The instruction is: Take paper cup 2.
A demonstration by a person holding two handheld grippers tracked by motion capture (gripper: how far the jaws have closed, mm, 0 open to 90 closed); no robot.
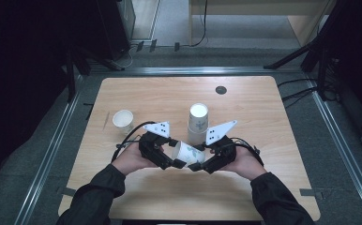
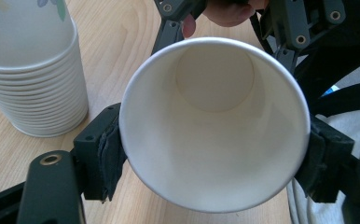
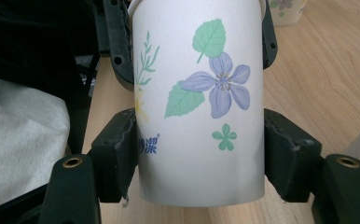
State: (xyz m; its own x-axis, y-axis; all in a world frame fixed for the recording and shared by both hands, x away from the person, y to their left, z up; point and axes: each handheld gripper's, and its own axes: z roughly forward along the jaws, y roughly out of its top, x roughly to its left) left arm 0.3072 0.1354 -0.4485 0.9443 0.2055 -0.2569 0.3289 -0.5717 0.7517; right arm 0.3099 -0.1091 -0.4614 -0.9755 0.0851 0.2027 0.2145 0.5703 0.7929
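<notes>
A white paper cup (image 1: 187, 152) printed with flowers lies on its side just above the wooden table (image 1: 160, 96), held between both grippers. My left gripper (image 1: 173, 158) grips it near the open rim; in the left gripper view the pads (image 2: 110, 156) press both sides of the cup's mouth (image 2: 215, 121). My right gripper (image 1: 199, 164) holds the base end; in the right gripper view its pads (image 3: 122, 154) squeeze the cup's wall (image 3: 201, 102) from both sides. The left gripper's jaws also show behind the cup in that view.
A tall stack of upturned paper cups (image 1: 198, 123) stands just behind the grippers, and shows at the upper left (image 2: 29, 79) in the left gripper view. A single upright cup (image 1: 123, 120) sits to the left. A small black disc (image 1: 221, 90) lies near the far edge.
</notes>
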